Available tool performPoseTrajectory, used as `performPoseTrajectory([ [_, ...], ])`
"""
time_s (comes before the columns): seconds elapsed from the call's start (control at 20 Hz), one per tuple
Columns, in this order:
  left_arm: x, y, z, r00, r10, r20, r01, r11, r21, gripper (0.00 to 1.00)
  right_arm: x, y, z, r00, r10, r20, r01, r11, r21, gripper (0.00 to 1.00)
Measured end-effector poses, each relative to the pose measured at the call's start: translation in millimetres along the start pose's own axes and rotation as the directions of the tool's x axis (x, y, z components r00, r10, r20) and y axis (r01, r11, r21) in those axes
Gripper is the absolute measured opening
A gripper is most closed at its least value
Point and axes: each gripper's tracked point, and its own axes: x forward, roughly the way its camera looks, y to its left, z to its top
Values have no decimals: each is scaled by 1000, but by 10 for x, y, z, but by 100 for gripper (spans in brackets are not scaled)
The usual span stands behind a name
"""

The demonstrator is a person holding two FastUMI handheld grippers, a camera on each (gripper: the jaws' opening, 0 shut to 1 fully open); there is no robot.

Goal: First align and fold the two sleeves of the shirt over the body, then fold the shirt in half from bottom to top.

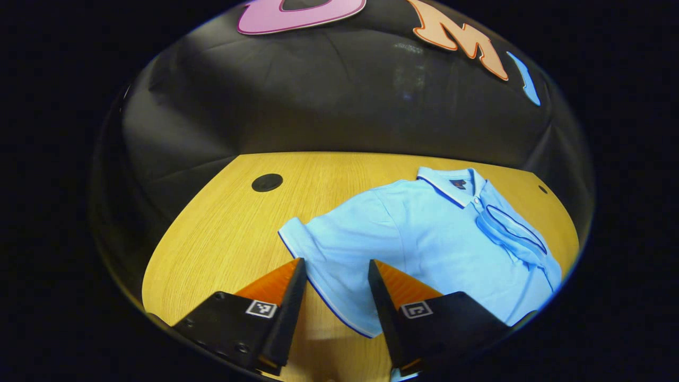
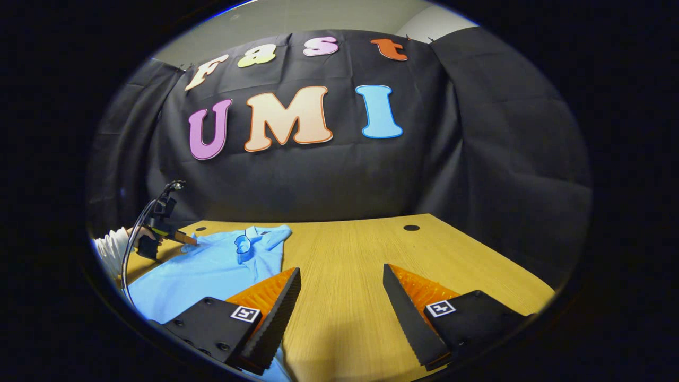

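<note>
Shirt [image 1: 424, 239] light blue, dark-blue trim on collar and sleeve hem; table [image 1: 223, 239] yellow-tan wood grain.

A wooden table [image 1: 223, 233] with a pale, honey-coloured grain runs across the booth, its top smooth and lit warm. A round black grommet hole [image 1: 267, 182] sits in the board toward the back edge, and a smaller dark hole [image 1: 542, 189] sits near the far right corner in the left gripper view. In the right gripper view another such hole [image 2: 410, 227] sits near the back edge. Black cloth [image 2: 493, 159] hangs creased behind the table, with a strip of pale wall [image 2: 318, 18] above it
</note>
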Motion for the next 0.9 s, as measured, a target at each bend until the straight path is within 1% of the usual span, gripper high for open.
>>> performPoseTrajectory([
  [0.05,6,-54,8,1000,-22,0,22,1000,3,49,-1,0,-9,1000,-1,-3,1,1000,-2,97],
  [0.1,14,-88,2,999,-35,-5,35,999,5,39,11,8,-34,1000,1,-6,-1,1000,-5,97],
  [0.15,19,-114,-2,999,-42,-9,42,999,7,20,15,11,-49,1000,2,-11,-2,1000,-10,97],
  [0.25,26,-116,14,999,-35,-16,35,999,15,3,11,4,-94,1000,-1,-23,1,1000,-24,98],
  [0.35,13,-123,33,999,-32,-15,32,999,15,0,7,1,-103,1000,0,-25,-1,999,-36,97],
  [0.45,-23,-174,69,999,-36,-21,36,999,33,0,27,20,-125,1000,10,-28,-11,999,-37,97],
  [0.55,-113,-304,273,998,-54,15,53,998,39,0,32,-3,-172,999,10,-39,-11,999,-36,97],
  [0.65,-253,-531,523,994,-95,62,92,995,50,0,33,-18,-164,999,11,-38,-12,999,-34,98],
  [0.75,-378,-846,734,985,-147,90,140,987,80,0,22,-17,-186,999,15,-39,-16,999,-34,97],
  [0.9,-493,-1394,957,966,-233,112,218,967,129,0,10,-26,-236,998,17,-53,-19,999,-29,97],
])
